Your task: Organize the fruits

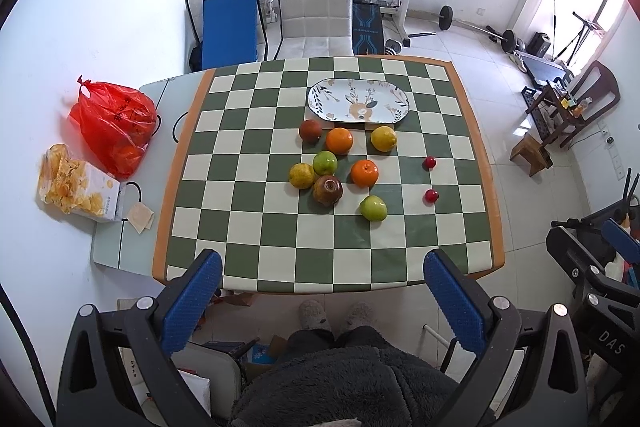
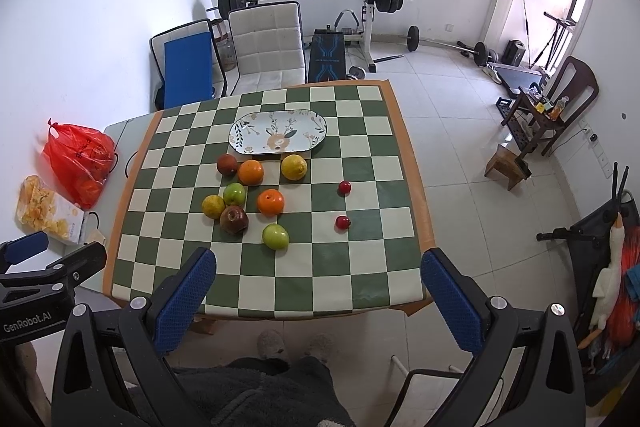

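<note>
Loose fruit lies mid-table on the green checked cloth [image 1: 280, 259]: two oranges [image 1: 339, 140] [image 1: 364, 173], a lemon [image 1: 383, 138], two green apples [image 1: 325, 163] [image 1: 373, 207], a dark red apple [image 1: 327, 190], a yellow fruit [image 1: 301, 175], a dark red fruit [image 1: 310, 130] and two small red fruits [image 1: 429, 162] [image 1: 431, 196]. Behind them lies an oval floral plate [image 1: 358, 101] [image 2: 278, 131], bare. My left gripper [image 1: 322, 301] hangs open above the table's near edge. My right gripper [image 2: 318, 299] is open too, held high over the near edge, nearest green apple [image 2: 275, 236] ahead.
A red plastic bag [image 1: 114, 125] and a bag of chips [image 1: 76, 185] lie on the white side table at left. A white chair [image 1: 314, 15] and a blue board stand behind the table. A person's slippered feet [image 1: 334, 315] show below. Weights fill the far floor.
</note>
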Available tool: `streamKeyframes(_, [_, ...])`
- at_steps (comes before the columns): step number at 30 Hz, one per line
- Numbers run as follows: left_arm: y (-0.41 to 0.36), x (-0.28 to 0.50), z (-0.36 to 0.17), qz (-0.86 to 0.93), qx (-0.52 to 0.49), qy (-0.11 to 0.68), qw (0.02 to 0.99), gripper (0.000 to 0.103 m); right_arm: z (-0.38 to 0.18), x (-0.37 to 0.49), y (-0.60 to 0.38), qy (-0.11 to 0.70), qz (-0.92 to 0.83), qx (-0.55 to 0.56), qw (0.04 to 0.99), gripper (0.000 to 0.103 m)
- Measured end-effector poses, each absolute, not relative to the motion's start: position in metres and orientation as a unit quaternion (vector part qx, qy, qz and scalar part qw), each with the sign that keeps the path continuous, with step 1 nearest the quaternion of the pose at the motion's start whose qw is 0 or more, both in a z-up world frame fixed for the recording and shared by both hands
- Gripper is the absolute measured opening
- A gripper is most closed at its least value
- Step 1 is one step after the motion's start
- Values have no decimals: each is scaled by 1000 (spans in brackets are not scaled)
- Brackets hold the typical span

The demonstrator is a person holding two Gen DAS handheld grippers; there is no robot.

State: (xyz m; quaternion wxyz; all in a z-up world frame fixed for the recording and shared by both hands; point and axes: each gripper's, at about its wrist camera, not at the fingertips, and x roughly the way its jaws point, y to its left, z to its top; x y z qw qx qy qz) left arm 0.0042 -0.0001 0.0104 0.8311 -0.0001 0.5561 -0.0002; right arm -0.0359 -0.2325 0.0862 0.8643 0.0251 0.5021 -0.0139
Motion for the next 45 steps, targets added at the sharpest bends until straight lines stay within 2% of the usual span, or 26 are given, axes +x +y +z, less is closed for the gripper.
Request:
streamKeyframes(39, [-6, 5, 26, -1, -2, 548, 836, 103, 100, -32, -223, 495, -12, 26, 869, 103])
streamKeyframes(45, [-3, 1, 43, 0, -3, 545, 838, 103, 102, -31, -222, 494, -9, 29, 869, 103])
